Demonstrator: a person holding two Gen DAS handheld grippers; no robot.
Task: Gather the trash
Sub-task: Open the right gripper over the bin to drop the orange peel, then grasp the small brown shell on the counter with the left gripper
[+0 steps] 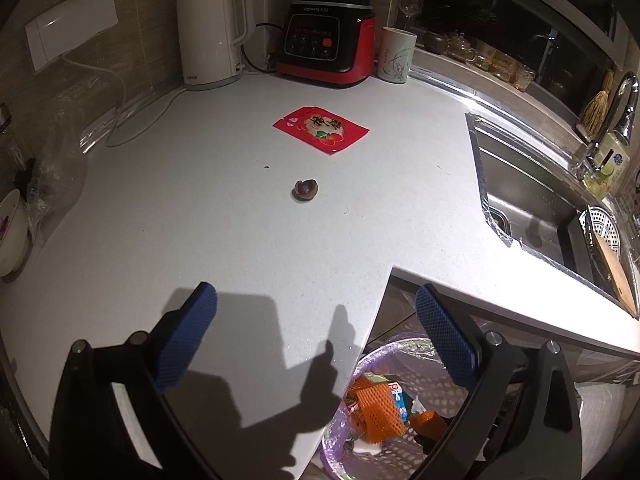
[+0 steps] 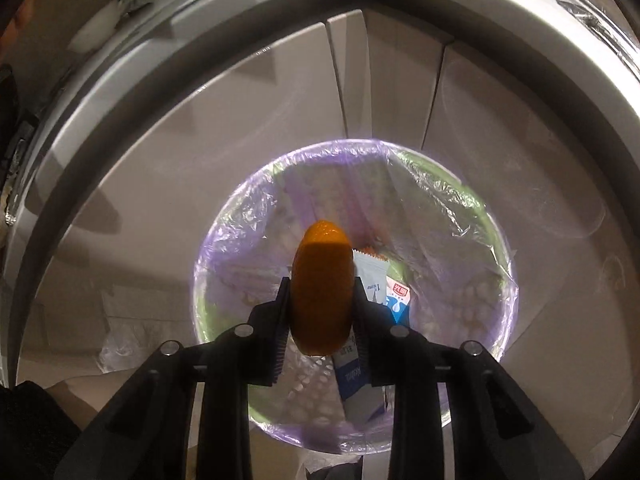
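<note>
My left gripper (image 1: 316,312) is open and empty above the front of the white counter (image 1: 200,208). A red snack wrapper (image 1: 321,129) lies flat further back, and a small brown shell-like scrap (image 1: 306,189) lies in the middle. My right gripper (image 2: 320,280) is shut on an orange peel piece (image 2: 322,288) and holds it over the trash bin (image 2: 460,200), which has a purple liner. In the bin lie a milk carton (image 2: 396,300) and a white packet (image 2: 370,270). The bin also shows in the left wrist view (image 1: 340,412) with orange foam netting (image 1: 376,412) inside.
A white kettle (image 1: 210,36), a red-black blender (image 1: 328,36) and a white cup (image 1: 396,54) stand at the back. A steel sink (image 1: 532,200) is on the right. A clear plastic bag (image 1: 52,160) and a bowl (image 1: 12,236) sit at the left.
</note>
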